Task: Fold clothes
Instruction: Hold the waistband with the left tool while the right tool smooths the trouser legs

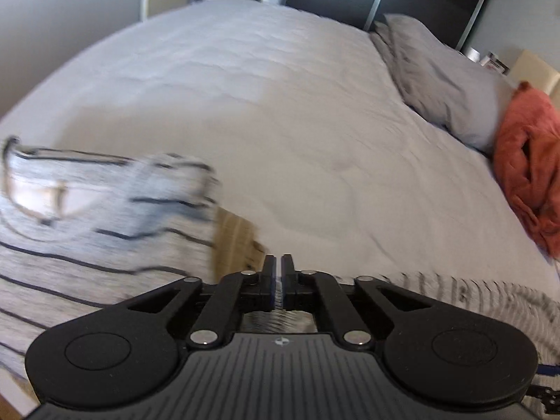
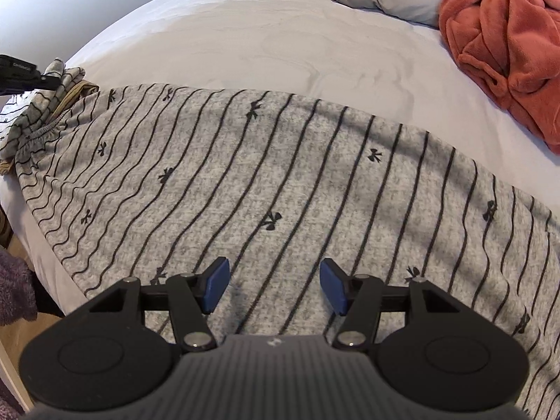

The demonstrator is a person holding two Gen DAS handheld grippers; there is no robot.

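We're mid-fold on the striped garment (image 2: 266, 182) spread on the bed (image 2: 266, 42), left claw (image 1: 279, 273) pinching a bit of its fabric, right claw (image 2: 274, 288) hovering wide just above it, so next we're probably grabbing an edge ahead.

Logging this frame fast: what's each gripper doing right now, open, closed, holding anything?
Left gripper: jaws closed on the striped garment, pinching a bit of its fabric.
Right gripper: jaws open, holding nothing, above the garment.
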